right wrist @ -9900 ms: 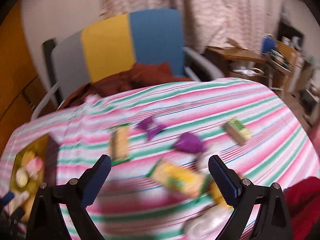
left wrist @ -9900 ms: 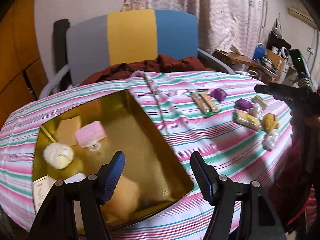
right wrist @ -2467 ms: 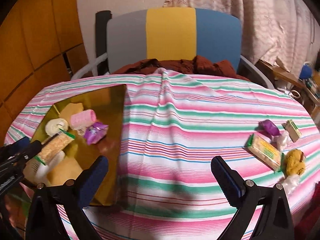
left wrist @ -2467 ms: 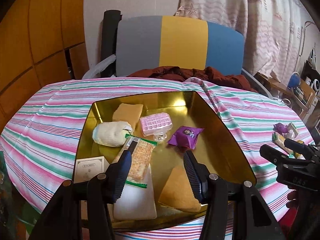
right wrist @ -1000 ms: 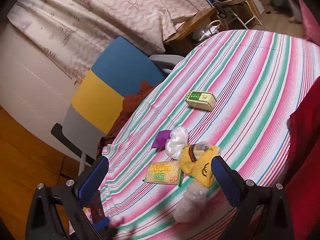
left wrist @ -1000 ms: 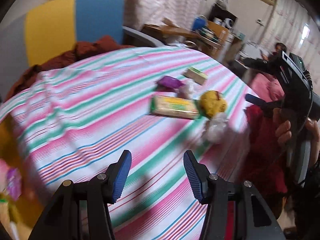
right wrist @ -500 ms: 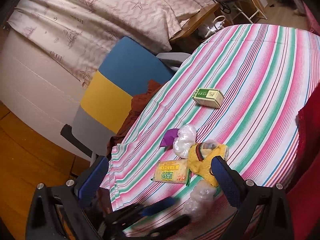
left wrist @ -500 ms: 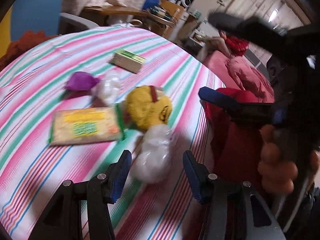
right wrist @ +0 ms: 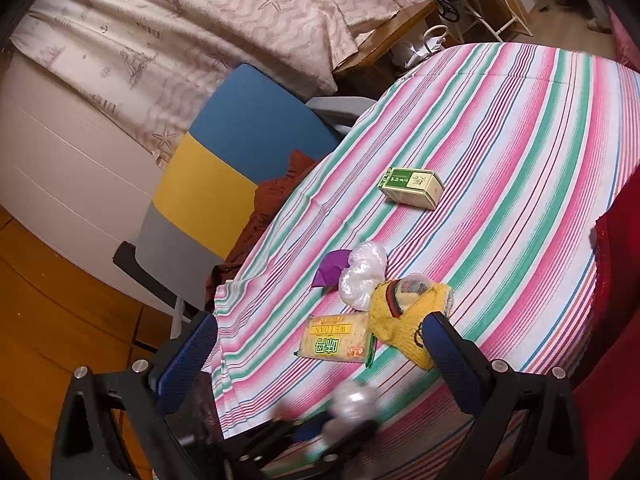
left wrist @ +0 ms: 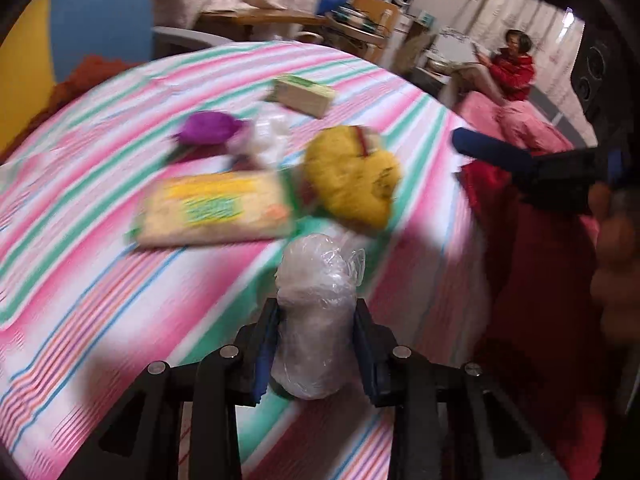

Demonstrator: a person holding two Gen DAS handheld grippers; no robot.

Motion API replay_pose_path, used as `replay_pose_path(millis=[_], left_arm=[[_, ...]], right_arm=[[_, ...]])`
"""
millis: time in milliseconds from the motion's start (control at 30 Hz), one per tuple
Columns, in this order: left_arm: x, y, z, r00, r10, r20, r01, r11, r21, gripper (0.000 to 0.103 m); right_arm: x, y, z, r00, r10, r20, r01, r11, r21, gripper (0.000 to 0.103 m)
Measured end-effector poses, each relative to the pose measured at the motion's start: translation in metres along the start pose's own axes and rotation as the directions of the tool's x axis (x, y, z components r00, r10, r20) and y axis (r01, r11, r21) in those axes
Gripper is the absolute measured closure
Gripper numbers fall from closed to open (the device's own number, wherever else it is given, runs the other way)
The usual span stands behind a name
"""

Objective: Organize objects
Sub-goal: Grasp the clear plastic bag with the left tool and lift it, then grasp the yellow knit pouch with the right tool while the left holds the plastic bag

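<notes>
1. Left wrist view: your left gripper [left wrist: 316,344] is clamped on the clear plastic-wrapped bundle [left wrist: 316,312], blue pads pressing both its sides, at the near edge of the striped tablecloth [left wrist: 100,280]. The bundle looks soft and the film slick, so it may squirm out of the pads; a harder squeeze could crush or burst the wrap.

2. Same view: the frame is motion-blurred. Just beyond the bundle lie the cracker packet [left wrist: 216,210] and the yellow knitted item [left wrist: 352,176]. A fast swing away could clip either and drag it, or rumple the cloth.

3. Same view: your right gripper [left wrist: 520,160] sits close on the right. The two tools could collide if you cross paths.

4. Right wrist view: your right gripper [right wrist: 328,360] is spread wide and holds nothing. The yellow knitted item [right wrist: 404,320] sits just behind its right finger, touching the cracker packet [right wrist: 336,338]; the white plastic bundle [right wrist: 362,274], purple wrapper [right wrist: 330,268] and green box [right wrist: 412,188] lie farther off. The held bundle [right wrist: 354,400] shows near, blurred. Closing here risks pinching two crowded items together.
</notes>
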State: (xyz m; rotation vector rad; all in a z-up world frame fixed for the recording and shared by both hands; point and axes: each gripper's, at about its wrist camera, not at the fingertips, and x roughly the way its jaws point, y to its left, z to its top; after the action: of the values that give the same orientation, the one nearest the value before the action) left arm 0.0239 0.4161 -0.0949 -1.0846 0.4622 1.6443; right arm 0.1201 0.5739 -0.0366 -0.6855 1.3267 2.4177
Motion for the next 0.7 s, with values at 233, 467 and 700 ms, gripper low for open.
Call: replay_pose_path(millis=[233,467,700], left_arm=[[-0.037,0.035,-0.049,0.987,0.157,0.046,-0.153,0.986,-0.072,0.068],[-0.043,0.05,-0.064,0.983,0.163,0.079,-0.154,0.981,-0.115,0.068],[-0.043,0.049,-0.066,0.982,0.163,0.093,-0.154,0.983,-0.102,0.068]], right_arm=[[0.006,0.001,0.001,0.998,-0.058,-0.032,0.057,0.998,-0.014,0.0],[0.019,0.003,0.001,0.985,-0.143,-0.094,0.14,0.989,-0.038,0.0],[0.054,0.024,0.009,0.895,-0.362,-0.259,0.3,0.92,-0.251,0.0]])
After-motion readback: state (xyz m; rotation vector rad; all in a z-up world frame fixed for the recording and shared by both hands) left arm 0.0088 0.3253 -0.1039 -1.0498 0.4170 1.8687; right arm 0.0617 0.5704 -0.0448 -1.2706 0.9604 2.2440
